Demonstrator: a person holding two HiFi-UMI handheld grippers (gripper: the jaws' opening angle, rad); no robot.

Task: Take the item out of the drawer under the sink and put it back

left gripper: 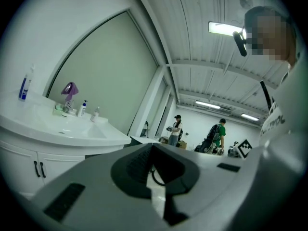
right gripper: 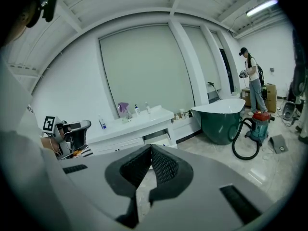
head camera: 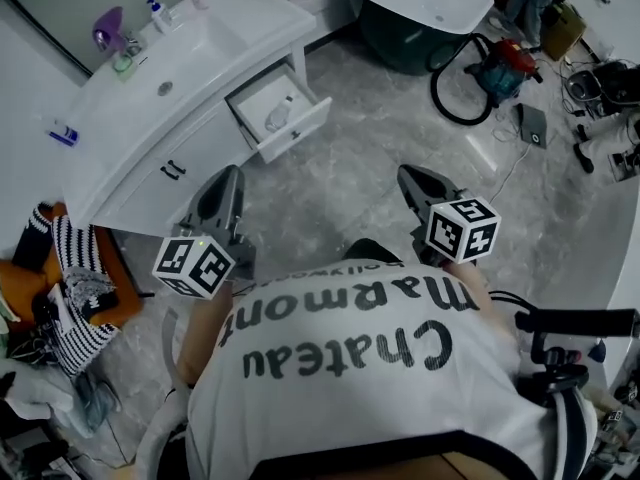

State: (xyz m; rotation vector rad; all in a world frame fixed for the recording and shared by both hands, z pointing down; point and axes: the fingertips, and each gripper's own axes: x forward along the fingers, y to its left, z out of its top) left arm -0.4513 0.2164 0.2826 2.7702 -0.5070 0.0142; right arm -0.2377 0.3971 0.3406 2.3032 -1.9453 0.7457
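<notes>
Left claw (head camera: 231, 175) and right claw (head camera: 410, 176) are both closed and empty, held near the person's chest. The drawer (head camera: 303, 128) stands open at far left under the sink worktop (head camera: 120, 138), with the white item (head camera: 281, 114) lying inside, well apart from the claws.

White vanity table (head camera: 255, 13), drawer (head camera: 300, 133) open, marble floor (head camera: 340, 183)
Tabletop has a purple thing (head camera: 108, 28), a pump bottle (head camera: 157, 12) and a small blue item (head camera: 62, 134) by the edge; the drawer holds what looks like a pale bottle (head camera: 280, 115); a red vacuum (head camera: 512, 60) sits on the floor.
</notes>
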